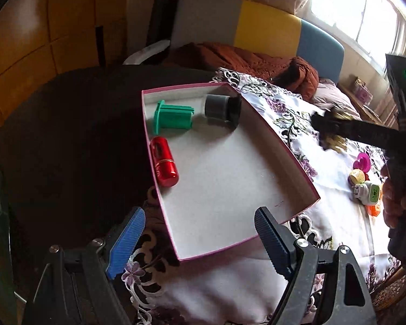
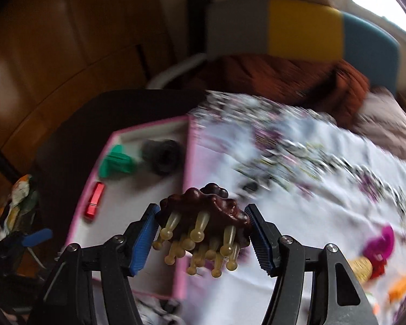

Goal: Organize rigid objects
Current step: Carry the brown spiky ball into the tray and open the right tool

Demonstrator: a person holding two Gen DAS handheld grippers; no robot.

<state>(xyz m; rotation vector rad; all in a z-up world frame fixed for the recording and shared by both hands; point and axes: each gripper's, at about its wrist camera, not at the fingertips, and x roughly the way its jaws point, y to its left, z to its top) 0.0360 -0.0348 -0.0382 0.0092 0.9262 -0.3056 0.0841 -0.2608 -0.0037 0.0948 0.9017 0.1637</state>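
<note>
Carrying step right now, by the look of it. Right gripper (image 2: 202, 239) pinching a dark brown scalp massager (image 2: 203, 211), the kind with yellowish ball-tipped prongs, both blue pads pressing its sides, prongs pointing down toward the camera. Hanging just over the near right wall of the pink-edged box (image 2: 185, 162), above the floral tablecloth (image 2: 311, 189). Heavy blur across the whole right wrist view, so clearly mid-swing.

Left gripper (image 1: 199, 239) spread wide with nothing between the pads, hovering around the near corner of the box (image 1: 297, 162). Not gripping the rim as far as visible, maybe getting ready to steady it.

Already sitting inside the box, all bunched at the far left end: 1 green plastic spool-like part (image 1: 173, 117), 1 grey and black cylinder (image 1: 222, 108), 1 red metallic capsule case (image 1: 163, 162). Lots of bare white floor left toward the near side.

Still waiting out on the cloth to the right: a magenta ring-shaped piece (image 1: 362, 161), a yellowish ball (image 1: 356, 176), a small white and green gadget (image 1: 368, 191), plus something orange, mostly hidden.

Next move, guessing: getting the massager fully past the wall and over the open floor, lowering until the prongs touch down, then opening the pads. Worth watching the prongs though, probably springy and easily catching on the rim or tipping the thing sideways on release.
</note>
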